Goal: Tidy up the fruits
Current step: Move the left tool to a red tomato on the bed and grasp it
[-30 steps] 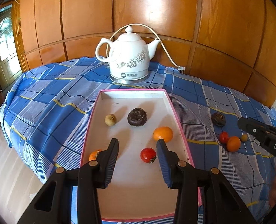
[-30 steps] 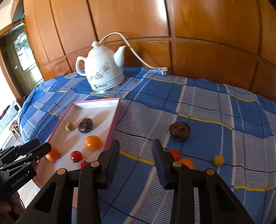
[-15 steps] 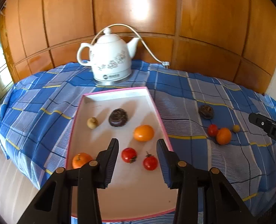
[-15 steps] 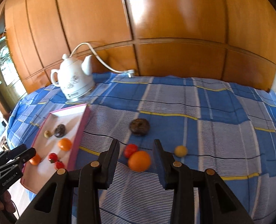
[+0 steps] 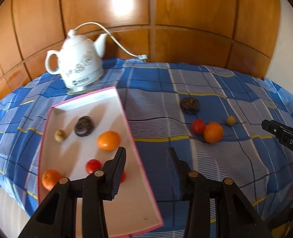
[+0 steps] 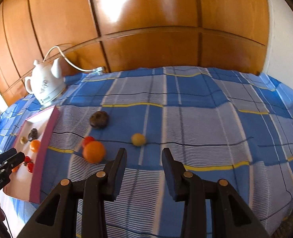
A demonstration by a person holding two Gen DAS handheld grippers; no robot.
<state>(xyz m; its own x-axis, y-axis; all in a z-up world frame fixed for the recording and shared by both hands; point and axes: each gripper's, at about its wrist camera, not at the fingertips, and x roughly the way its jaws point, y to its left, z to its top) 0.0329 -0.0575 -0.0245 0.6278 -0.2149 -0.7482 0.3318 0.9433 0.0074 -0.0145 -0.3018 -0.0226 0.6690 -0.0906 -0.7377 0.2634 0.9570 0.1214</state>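
Observation:
A pink-rimmed white tray point(image 5: 138, 154) holds two oranges, red tomatoes, a dark round fruit point(image 5: 84, 126) and a small yellowish fruit. On the cloth to its right lie a dark fruit point(image 5: 189, 104), a tomato point(image 5: 198, 126), an orange point(image 5: 213, 132) and a small yellow fruit point(image 5: 230, 120). My left gripper point(image 5: 147, 158) is open and empty over the tray's right rim. My right gripper point(image 6: 143, 159) is open and empty, just in front of the yellow fruit point(image 6: 138, 139), with the orange point(image 6: 93, 152) to its left.
A white electric kettle point(image 5: 79, 65) with a cord stands behind the tray against the wooden wall panels. The blue checked tablecloth point(image 6: 215, 130) covers the rounded table, which drops off at the near and left edges.
Both grippers have swung to the right. The left one went from above the tray's middle to its right rim. The right one went from near the tray toward the loose fruits.

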